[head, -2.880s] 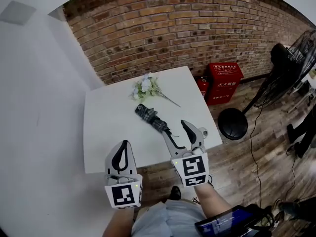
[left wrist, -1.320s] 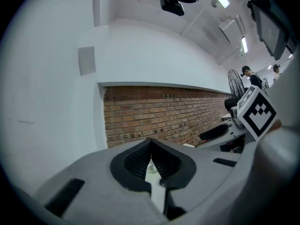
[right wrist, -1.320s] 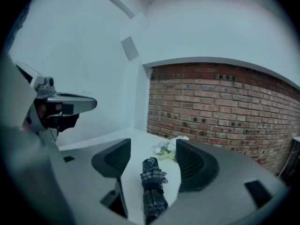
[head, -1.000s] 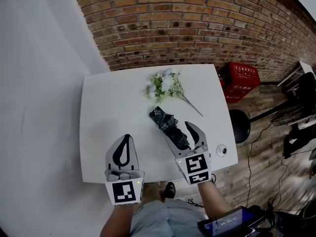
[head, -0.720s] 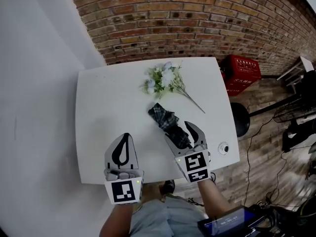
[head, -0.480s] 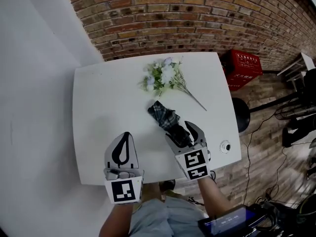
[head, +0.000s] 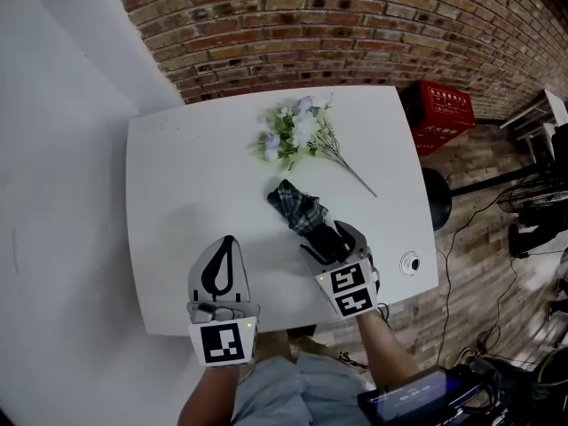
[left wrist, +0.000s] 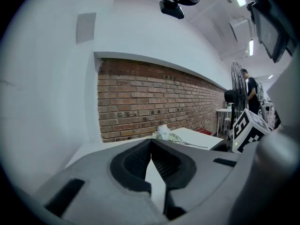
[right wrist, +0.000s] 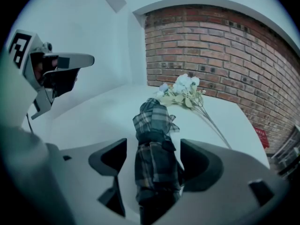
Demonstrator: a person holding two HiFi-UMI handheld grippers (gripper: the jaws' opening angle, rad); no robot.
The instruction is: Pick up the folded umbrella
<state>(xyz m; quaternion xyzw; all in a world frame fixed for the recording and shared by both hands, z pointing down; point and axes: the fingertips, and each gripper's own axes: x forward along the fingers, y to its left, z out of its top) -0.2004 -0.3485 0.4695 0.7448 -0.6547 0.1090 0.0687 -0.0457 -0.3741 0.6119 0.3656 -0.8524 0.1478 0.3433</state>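
Your right gripper, whose fingers have just been opening wide, stands astride the near end of the folded umbrella without pressing it, so the umbrella lies on the worktop toward the near right corner and closing and lifting remain, while the fingers of your left gripper are together and empty.

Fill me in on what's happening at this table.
A person holds a gripper in each hand over the white table. The right gripper straddles the folded umbrella; its jaws have just been opening and do not press on it yet. The left gripper is shut and empty, off to the side. A flower bunch lies beyond.
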